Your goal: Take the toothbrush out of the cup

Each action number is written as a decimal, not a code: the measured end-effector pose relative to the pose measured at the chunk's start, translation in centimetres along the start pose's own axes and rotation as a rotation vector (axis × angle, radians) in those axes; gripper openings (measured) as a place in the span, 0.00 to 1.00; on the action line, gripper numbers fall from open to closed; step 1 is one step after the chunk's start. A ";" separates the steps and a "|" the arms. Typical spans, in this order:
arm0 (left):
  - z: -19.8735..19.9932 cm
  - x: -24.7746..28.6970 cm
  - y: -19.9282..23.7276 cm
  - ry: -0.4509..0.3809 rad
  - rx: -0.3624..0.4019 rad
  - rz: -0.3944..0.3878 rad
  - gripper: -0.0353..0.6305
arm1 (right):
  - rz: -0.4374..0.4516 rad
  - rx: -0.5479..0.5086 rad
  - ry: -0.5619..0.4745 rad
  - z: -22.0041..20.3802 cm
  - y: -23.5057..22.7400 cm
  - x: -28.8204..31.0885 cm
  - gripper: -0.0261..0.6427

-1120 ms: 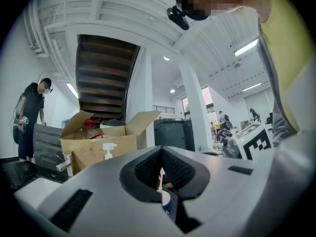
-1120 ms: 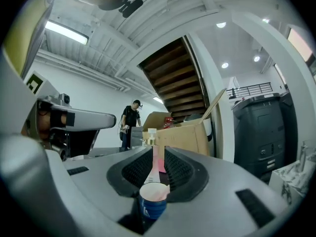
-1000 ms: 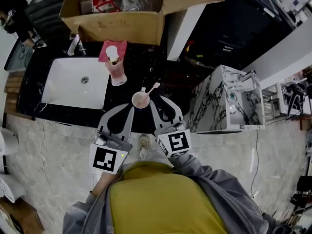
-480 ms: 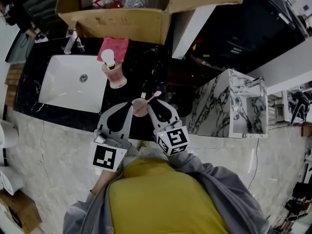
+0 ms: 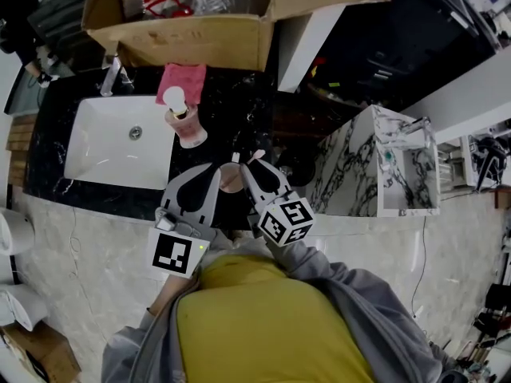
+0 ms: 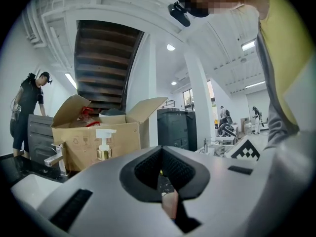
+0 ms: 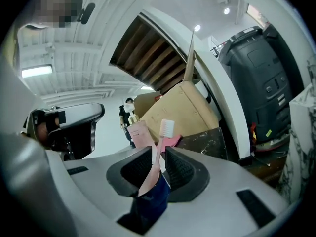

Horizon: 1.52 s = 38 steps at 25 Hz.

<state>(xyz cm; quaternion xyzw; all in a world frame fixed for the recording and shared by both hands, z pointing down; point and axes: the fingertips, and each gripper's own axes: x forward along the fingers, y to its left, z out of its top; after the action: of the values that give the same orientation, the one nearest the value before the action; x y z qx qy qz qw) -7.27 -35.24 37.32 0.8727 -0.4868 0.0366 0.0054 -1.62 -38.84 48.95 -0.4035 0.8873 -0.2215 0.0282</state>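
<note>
My left gripper (image 6: 162,176) pinches the pink cup (image 5: 231,179) by its wall, jaws nearly together, steadying it on the bench (image 5: 239,126) at frame centre. My right gripper (image 7: 158,158) has its jaws spread around the toothbrush (image 7: 157,142) (it stands in the cup), ready to close.

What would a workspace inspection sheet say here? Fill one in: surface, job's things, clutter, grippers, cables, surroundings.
Surface: black marble counter with a white rectangular sink set in it.
Job's things: pink plastic toothbrush stands in the pinkish round cup near the counter's front edge.
Clutter: pink pump bottle, pink cloth, open brown cardboard box at the back.
Grippers: left gripper has its jaws closed on the cup's rim, it seems; right gripper has its jaws apart, one on each side of the toothbrush handle.
Cables: one thin cable on the tiled floor.
Surroundings: white marble-patterned cabinet at right; person in dark clothes beyond the box.
</note>
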 end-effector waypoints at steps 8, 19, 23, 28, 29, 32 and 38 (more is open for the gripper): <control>0.7 -0.1 0.7 0.017 0.012 -0.053 0.06 | -0.028 0.095 -0.031 0.1 0.0 0.3 0.09; 1.2 -0.5 1.2 -0.010 0.014 -0.076 0.06 | -0.055 -0.013 -0.029 3.3 1.0 0.0 0.07; 1.4 -0.7 1.5 -0.018 0.016 -0.069 0.06 | -0.050 -0.051 -0.032 5.6 1.9 -0.3 0.07; 2.1 -1.0 2.0 -0.033 0.020 -0.057 0.06 | -0.041 -0.169 -0.060 9.2 4.0 -0.8 0.07; 2.3 -0.9 2.2 -0.036 0.022 -0.053 0.06 | -0.041 -0.195 -0.068 9.9 4.5 -0.9 0.07; 2.9 -0.8 2.7 -0.046 0.032 -0.040 0.06 | -0.049 -0.269 -0.098 12.1 5.7 -1.2 0.07; 4.9 -0.7 4.1 -0.068 0.056 0.016 0.06 | -0.073 -0.404 -0.158 15.5 7.6 -1.8 0.07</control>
<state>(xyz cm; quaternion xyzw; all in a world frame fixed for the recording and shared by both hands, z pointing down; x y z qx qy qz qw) -10.81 -37.04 32.28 0.8693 -0.4925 0.0205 -0.0360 -2.20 -38.91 31.60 -0.4490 0.8935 -0.0077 0.0082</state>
